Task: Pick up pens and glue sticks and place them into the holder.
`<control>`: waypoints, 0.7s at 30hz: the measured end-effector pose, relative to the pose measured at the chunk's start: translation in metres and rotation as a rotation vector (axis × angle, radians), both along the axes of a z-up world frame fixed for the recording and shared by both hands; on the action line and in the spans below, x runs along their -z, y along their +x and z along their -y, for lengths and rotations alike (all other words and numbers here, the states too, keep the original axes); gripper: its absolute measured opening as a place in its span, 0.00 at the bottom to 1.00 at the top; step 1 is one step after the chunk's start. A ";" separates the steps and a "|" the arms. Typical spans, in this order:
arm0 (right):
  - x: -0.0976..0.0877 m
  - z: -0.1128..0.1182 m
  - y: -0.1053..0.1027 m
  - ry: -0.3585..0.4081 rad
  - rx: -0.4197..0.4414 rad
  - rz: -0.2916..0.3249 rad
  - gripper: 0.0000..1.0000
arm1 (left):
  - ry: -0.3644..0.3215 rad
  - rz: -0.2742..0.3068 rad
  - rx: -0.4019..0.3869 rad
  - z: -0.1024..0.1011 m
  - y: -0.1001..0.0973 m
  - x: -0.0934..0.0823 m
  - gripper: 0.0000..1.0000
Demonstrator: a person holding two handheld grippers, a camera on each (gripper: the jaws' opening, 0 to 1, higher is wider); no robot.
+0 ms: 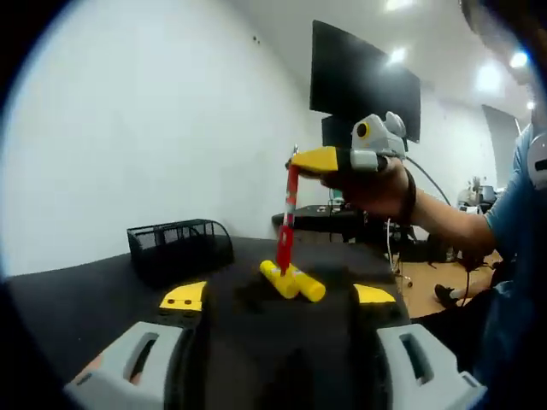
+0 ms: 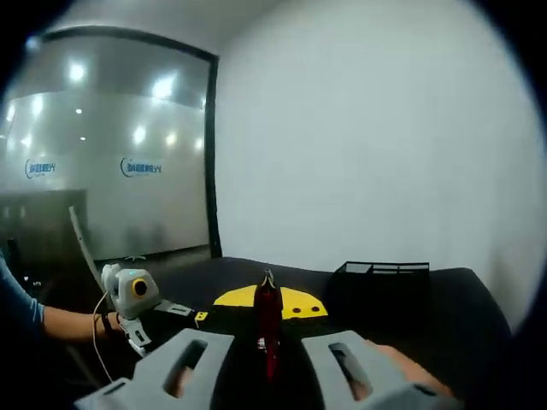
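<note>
Nearest in the left gripper view, the left gripper (image 1: 278, 295) shows its two grey jaws with yellow tips rising from the bottom edge, standing wide apart with nothing between them. Just beyond, at centre frame, two yellow cylindrical glue sticks (image 1: 293, 281) lie touching each other on the black table (image 1: 77, 299). Above them the right gripper (image 1: 295, 162) holds a slim red pen (image 1: 287, 222), which hangs nearly upright with its tip just over the sticks. Left of centre, further back, sits the black wire-mesh holder (image 1: 179, 246).

Over in the right gripper view, the pen (image 2: 268, 329) stands clamped between the right gripper's (image 2: 268, 342) grey jaws at bottom centre, and the holder (image 2: 385, 286) waits at right of centre, well apart.

The pen looks light, stiff and smooth, so it could swivel in the pinch; a grip nearer mid-barrel would steady it. The glue sticks look light, rigid and prone to roll; best taken across the barrel.
</note>
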State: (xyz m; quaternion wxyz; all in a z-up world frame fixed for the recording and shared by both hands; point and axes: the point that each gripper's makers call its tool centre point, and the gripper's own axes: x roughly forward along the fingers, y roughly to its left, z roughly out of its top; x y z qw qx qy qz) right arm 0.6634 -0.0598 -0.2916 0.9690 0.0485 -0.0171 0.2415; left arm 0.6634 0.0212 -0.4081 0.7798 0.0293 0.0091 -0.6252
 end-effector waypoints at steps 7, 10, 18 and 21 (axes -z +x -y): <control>-0.010 0.015 0.015 -0.011 0.023 0.010 0.05 | -0.053 -0.056 -0.040 -0.006 0.014 0.010 0.74; -0.012 0.019 0.024 -0.020 0.029 0.010 0.05 | -0.082 -0.068 -0.055 -0.006 0.018 0.011 0.81; -0.015 0.032 0.050 -0.027 0.044 0.006 0.05 | -0.098 -0.101 -0.050 -0.005 0.021 0.022 0.94; -0.017 0.034 0.063 -0.018 0.043 0.005 0.05 | -0.121 -0.100 -0.033 -0.004 0.018 0.020 0.96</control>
